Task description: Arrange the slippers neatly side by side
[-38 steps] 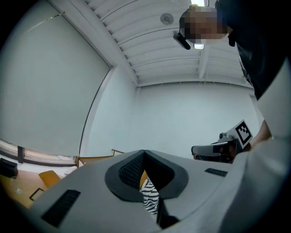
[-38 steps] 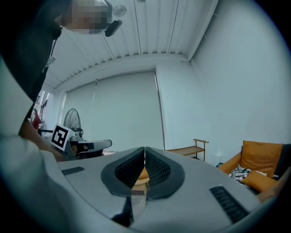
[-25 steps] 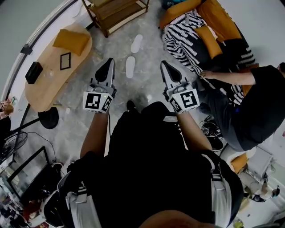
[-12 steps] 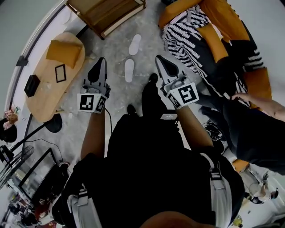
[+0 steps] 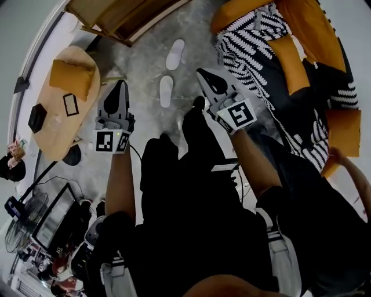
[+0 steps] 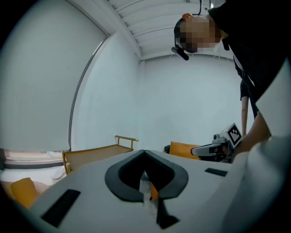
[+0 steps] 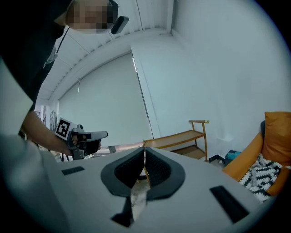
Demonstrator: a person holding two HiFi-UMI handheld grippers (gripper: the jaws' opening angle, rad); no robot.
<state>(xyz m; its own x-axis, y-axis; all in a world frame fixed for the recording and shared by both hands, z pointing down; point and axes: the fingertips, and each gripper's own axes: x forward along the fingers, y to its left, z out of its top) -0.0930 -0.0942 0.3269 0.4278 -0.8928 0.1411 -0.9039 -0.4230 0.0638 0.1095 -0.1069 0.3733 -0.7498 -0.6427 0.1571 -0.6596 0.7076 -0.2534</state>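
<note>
Head view: the left hand-held gripper [image 5: 119,86] and the right hand-held gripper [image 5: 202,74] are held out over a grey stone floor [image 5: 145,64], both empty. Two white slippers lie on the floor between them. The near slipper [image 5: 166,90] rests about level with the jaw tips, closer to the right hand-held gripper than the left, touching neither. The far slipper [image 5: 175,54] lies beyond it, further ahead of both tools and angled, so the pair sits one ahead of the other and apart. A wooden shelf [image 5: 124,17] stands ahead of the left tool, an oval wooden counter [image 5: 52,130] carrying an orange cushion [image 5: 71,74] lies out to its left, and an orange sofa [image 5: 324,35] with a striped blanket [image 5: 255,49] lies right of the right tool.

Left gripper view: the left hand-held gripper's [image 6: 144,152] jaws stand closed tip to tip with nothing between them. The right tool shows off to its right, the shelf ahead to its left.

Right gripper view: the right hand-held gripper's [image 7: 144,150] jaws are likewise pressed together and empty. The left tool shows to its left, the shelf ahead, the sofa at far right.
</note>
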